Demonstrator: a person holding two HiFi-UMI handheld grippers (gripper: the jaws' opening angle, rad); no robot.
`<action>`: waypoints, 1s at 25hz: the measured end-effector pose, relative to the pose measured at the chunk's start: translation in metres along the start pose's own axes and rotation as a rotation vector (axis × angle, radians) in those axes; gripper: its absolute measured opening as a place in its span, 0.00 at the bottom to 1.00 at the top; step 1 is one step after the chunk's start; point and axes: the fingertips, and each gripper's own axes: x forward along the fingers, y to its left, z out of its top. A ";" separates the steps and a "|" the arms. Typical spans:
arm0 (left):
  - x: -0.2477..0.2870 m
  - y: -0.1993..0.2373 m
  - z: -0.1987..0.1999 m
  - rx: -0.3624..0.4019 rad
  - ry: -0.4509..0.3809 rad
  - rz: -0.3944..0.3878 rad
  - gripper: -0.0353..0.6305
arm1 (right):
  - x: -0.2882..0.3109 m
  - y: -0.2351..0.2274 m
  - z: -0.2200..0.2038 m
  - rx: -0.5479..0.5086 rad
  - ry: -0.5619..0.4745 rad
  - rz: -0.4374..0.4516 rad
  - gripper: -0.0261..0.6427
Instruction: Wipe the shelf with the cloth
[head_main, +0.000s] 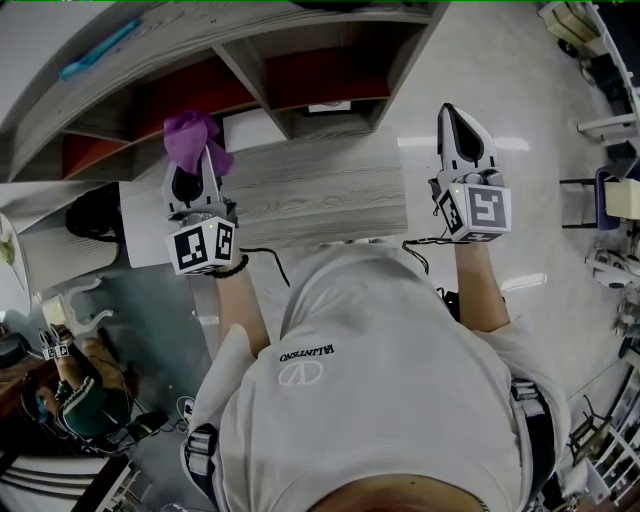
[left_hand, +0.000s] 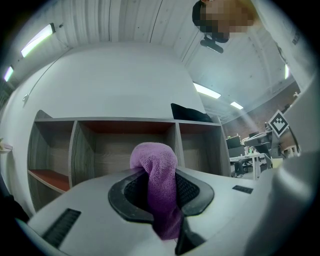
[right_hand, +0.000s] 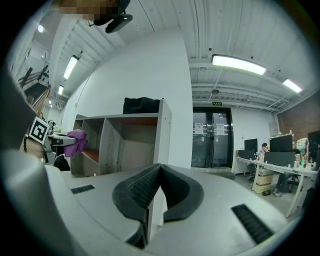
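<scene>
The person is holding the left gripper (head_main: 198, 168) up to the front of the shelf (left_hand: 125, 135), and its jaws are clamping down on the purple cloth (left_hand: 159, 185). The cloth is running down between the two black pads and is bulging out past their tips in a rounded lump. In the left gripper view that lump is sitting in front of the middle compartment, close under its top board; whether it is touching the wood cannot be told. A black bag (left_hand: 189, 113) is lying on the shelf's top near the right end. The right gripper (head_main: 455, 118) is hanging out past the shelf's right-hand corner, over the pale floor (head_main: 520, 90), well apart from the cloth. Its jaws are pressing together with nothing between them.
</scene>
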 end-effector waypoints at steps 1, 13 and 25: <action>0.000 0.000 0.000 0.001 0.000 -0.001 0.19 | 0.000 0.000 0.000 -0.004 0.000 0.002 0.03; -0.001 -0.003 0.004 0.008 0.000 0.002 0.19 | -0.002 -0.003 0.001 -0.010 0.004 0.000 0.03; -0.001 -0.009 0.000 0.001 0.004 -0.004 0.19 | -0.003 -0.004 -0.003 -0.004 0.006 -0.002 0.03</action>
